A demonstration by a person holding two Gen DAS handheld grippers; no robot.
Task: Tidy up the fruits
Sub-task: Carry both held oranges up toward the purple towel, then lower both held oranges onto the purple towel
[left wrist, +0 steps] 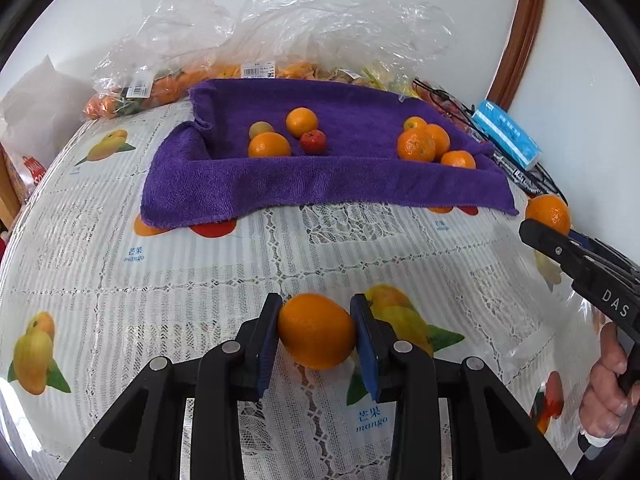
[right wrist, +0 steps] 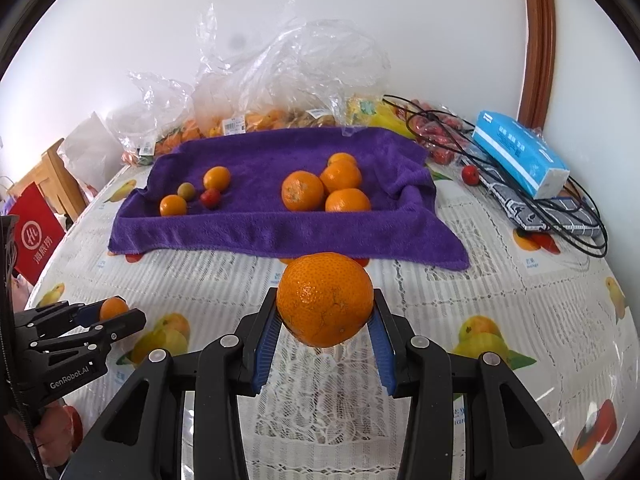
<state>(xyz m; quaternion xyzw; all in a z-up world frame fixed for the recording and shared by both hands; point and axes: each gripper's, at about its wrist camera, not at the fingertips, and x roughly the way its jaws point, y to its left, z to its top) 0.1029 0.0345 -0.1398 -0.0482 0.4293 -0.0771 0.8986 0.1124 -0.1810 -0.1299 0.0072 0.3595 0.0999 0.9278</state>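
Observation:
My left gripper [left wrist: 316, 332] is shut on a small smooth orange fruit [left wrist: 317, 331], held just above the tablecloth; it also shows at the lower left of the right wrist view as the left gripper [right wrist: 116, 314] with the small fruit [right wrist: 113, 307]. My right gripper [right wrist: 325, 320] is shut on a large dimpled mandarin [right wrist: 325, 299], seen in the left wrist view as the mandarin [left wrist: 548, 212] at the right edge. A purple towel [left wrist: 320, 184] lies ahead with two groups of fruit: small ones [right wrist: 188, 194] on its left, larger mandarins [right wrist: 326, 188] on its right.
Clear plastic bags of fruit [right wrist: 248, 116] line the wall behind the towel. A blue tissue pack [right wrist: 520, 152], black cables [right wrist: 560, 216] and a loose red fruit [right wrist: 470, 175] lie at the right. A red bag [right wrist: 34, 236] and wooden chair stand left of the table.

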